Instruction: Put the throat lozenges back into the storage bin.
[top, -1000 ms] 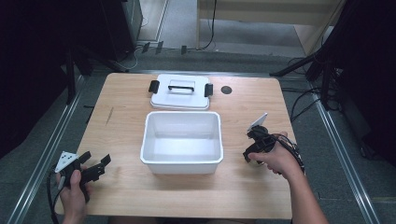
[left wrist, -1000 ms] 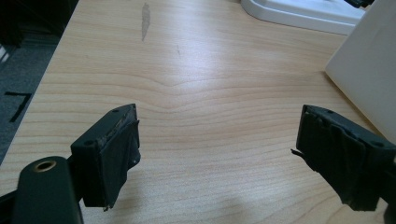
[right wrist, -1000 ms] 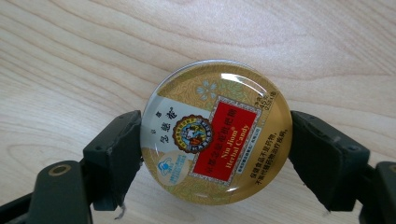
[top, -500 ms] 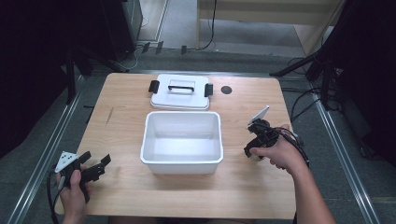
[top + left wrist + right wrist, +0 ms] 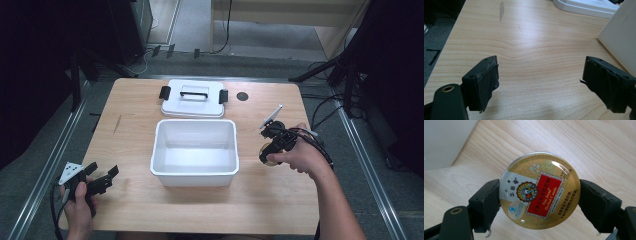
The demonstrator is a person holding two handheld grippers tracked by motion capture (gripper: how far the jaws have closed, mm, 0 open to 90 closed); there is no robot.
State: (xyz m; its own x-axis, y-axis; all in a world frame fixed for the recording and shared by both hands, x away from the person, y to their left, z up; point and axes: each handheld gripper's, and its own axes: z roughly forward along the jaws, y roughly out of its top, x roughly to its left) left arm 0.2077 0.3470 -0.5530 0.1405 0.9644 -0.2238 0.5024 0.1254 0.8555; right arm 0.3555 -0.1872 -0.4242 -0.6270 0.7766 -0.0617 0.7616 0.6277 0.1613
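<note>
Right gripper clamps a round candy tin just right of the white bin; left gripper stands open left of it.

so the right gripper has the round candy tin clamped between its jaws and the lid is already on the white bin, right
Not quite. The right gripper does hold the round candy tin between its jaws, but the lid is not on the white bin. The high view shows it lying flat on the table just behind the bin, which stands open.
</note>
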